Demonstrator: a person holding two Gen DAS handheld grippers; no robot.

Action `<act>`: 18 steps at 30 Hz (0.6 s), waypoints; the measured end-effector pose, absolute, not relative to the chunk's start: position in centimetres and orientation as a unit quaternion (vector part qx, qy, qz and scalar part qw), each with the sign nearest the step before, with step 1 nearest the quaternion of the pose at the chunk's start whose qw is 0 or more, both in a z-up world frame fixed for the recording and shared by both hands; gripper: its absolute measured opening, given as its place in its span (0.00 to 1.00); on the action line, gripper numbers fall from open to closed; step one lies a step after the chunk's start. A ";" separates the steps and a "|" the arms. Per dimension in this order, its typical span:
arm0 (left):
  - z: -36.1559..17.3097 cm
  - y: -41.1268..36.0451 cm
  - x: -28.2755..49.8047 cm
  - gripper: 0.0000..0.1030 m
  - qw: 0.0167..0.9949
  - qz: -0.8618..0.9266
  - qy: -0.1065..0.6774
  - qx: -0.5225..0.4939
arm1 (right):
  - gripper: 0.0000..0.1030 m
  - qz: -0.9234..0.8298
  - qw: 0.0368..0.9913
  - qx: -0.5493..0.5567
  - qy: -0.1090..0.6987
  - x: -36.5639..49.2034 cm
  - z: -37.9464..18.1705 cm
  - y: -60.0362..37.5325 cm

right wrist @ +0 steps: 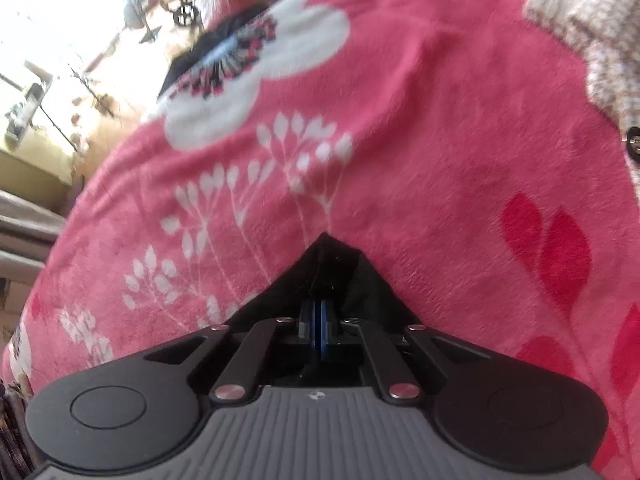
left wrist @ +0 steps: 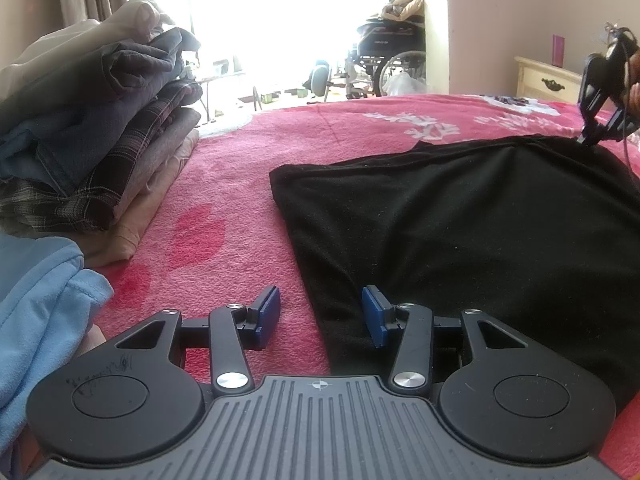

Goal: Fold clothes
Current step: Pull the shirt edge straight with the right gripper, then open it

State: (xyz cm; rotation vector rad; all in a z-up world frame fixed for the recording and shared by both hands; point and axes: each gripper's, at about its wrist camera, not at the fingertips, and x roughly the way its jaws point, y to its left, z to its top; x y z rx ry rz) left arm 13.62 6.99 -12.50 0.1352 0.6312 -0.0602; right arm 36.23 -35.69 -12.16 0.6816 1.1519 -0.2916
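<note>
A black garment (left wrist: 472, 232) lies spread on the pink floral blanket (left wrist: 240, 184). My left gripper (left wrist: 321, 316) hovers low at its near left edge. Its jaws stand apart, one blue pad over the blanket and the other over the black cloth, with the hem between them and untouched. My right gripper (left wrist: 591, 136) is at the garment's far right corner. In the right wrist view that gripper (right wrist: 319, 322) has its blue pads pressed together, and a peak of the black garment (right wrist: 332, 264) is bunched around them.
A stack of folded clothes (left wrist: 100, 120) sits at the left on the bed, with a light blue garment (left wrist: 40, 300) nearer. A cream nightstand (left wrist: 548, 80) and a wheelchair (left wrist: 384, 52) stand beyond the bed. A beige knit item (right wrist: 592, 40) lies on the blanket (right wrist: 420, 140).
</note>
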 end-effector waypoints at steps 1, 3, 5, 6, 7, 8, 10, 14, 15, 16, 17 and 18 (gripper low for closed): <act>-12.5 7.0 13.6 0.44 0.948 -0.030 0.310 0.067 | 0.02 -0.136 0.779 0.321 0.521 35.9 -11.8 -36.0; -12.5 7.0 13.6 0.44 0.948 -0.030 0.309 0.067 | 0.02 -0.138 0.787 0.335 0.499 35.4 -11.0 -36.5; -12.5 7.0 13.6 0.44 0.948 -0.030 0.309 0.068 | 0.02 -0.145 0.791 0.354 0.477 35.1 -10.5 -37.2; -12.6 6.9 13.6 0.44 0.948 -0.030 0.309 0.069 | 0.02 -0.145 0.796 0.359 0.466 35.2 -10.3 -37.4; -12.6 6.9 13.6 0.44 0.948 -0.030 0.308 0.070 | 0.02 -0.146 0.799 0.364 0.455 35.2 -10.2 -37.6; -12.5 6.9 13.6 0.44 0.948 -0.029 0.308 0.070 | 0.02 -0.147 0.802 0.370 0.445 35.3 -10.1 -37.8; -12.6 6.8 13.6 0.45 0.948 -0.029 0.308 0.071 | 0.02 -0.146 0.807 0.380 0.428 35.5 -10.2 -38.0; -12.6 6.7 13.5 0.45 0.948 -0.028 0.307 0.074 | 0.03 -0.150 0.813 0.388 0.407 36.1 -11.8 -38.1; -12.6 6.7 13.5 0.45 0.948 -0.028 0.307 0.076 | 0.04 -0.146 0.812 0.389 0.411 36.3 -12.4 -38.3; -12.6 6.7 13.5 0.45 0.948 -0.028 0.307 0.077 | 0.06 -0.140 0.810 0.389 0.416 36.6 -13.0 -38.4; -12.6 6.7 13.5 0.45 0.948 -0.029 0.307 0.077 | 0.11 -0.135 0.808 0.390 0.421 36.8 -13.6 -38.6; -12.6 6.7 13.5 0.45 0.948 -0.029 0.307 0.078 | 0.13 -0.136 0.811 0.392 0.413 36.4 -13.5 -39.0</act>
